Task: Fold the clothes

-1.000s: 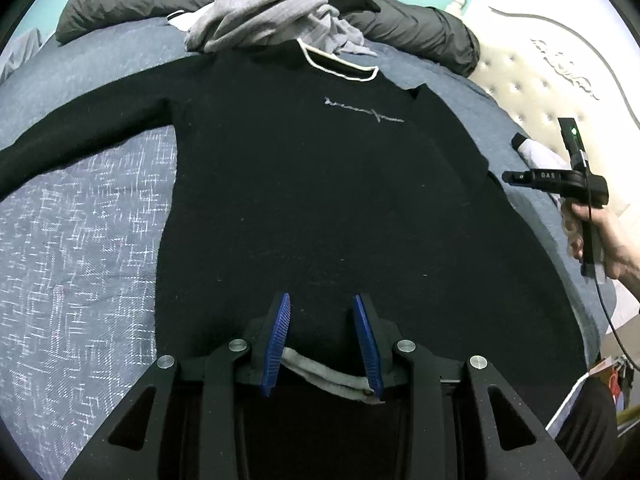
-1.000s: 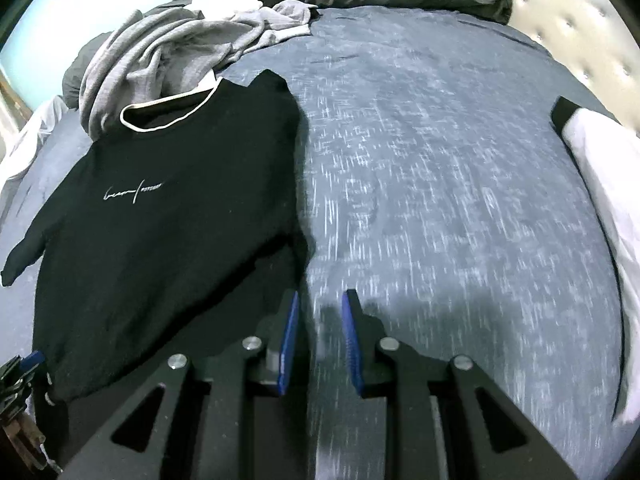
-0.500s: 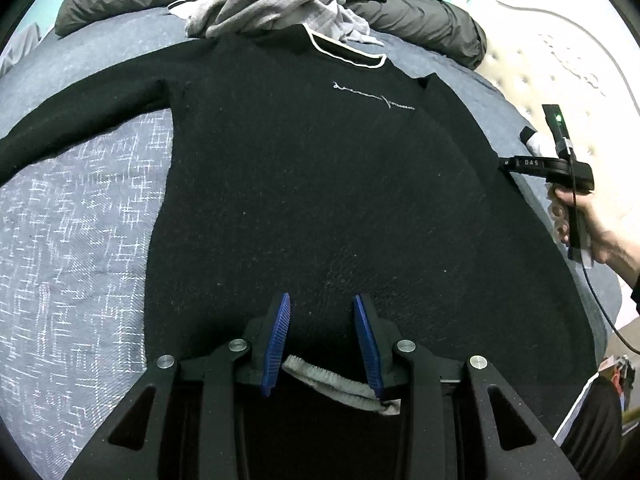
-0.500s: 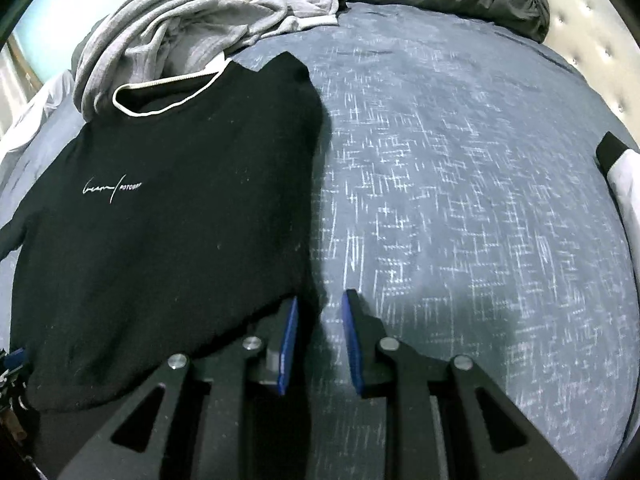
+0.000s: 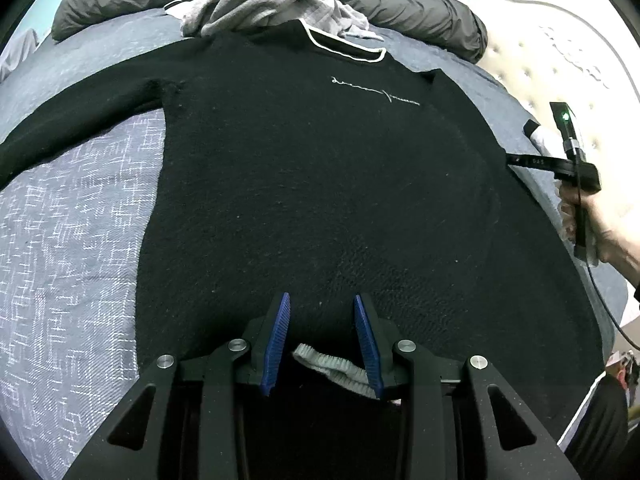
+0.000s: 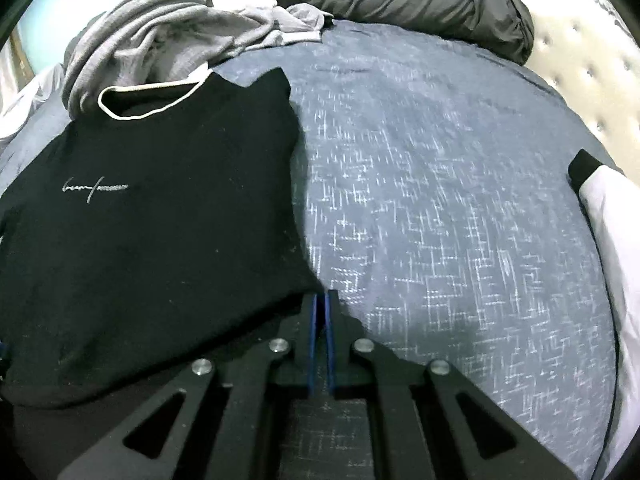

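Since the earlier frame the right hand-held gripper has clenched its blue pads together at the right side edge of the black sweater, on the fabric as far as the view shows. The left hand-held gripper stays released, its pads spread above the bottom hem with a strip of grey ribbing between them. The sweater lies flat, chest up, on the blue bed, one sleeve stretched out to the left. Bare bedding opens wide to the right; a grey pile of clothes crowds the collar edge.
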Demonstrator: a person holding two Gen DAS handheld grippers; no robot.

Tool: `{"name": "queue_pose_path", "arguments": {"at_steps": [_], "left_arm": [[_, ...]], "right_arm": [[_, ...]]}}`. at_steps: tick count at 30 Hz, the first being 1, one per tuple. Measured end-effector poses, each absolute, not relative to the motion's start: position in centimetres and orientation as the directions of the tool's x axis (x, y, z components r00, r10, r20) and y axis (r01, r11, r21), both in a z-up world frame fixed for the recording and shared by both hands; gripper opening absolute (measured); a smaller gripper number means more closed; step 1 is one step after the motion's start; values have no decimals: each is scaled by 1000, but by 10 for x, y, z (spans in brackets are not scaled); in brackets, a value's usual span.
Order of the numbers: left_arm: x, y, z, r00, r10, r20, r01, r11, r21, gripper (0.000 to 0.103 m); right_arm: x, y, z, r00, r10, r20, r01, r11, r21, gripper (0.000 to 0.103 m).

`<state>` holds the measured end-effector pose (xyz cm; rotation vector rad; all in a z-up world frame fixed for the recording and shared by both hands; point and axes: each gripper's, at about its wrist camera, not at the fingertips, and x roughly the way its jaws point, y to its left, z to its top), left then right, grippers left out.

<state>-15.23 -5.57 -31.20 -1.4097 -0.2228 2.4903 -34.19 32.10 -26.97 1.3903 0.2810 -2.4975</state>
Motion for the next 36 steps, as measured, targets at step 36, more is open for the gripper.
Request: {"name": "queue_pose_path", "arguments": {"at_steps": [36], "left_arm": [[-167,-58,-309,-499,339,-798,-142,-940,-310,37]], "right_arm": [[-485,253,-220,-462,-280,-842,272,-948,166,43]]}}
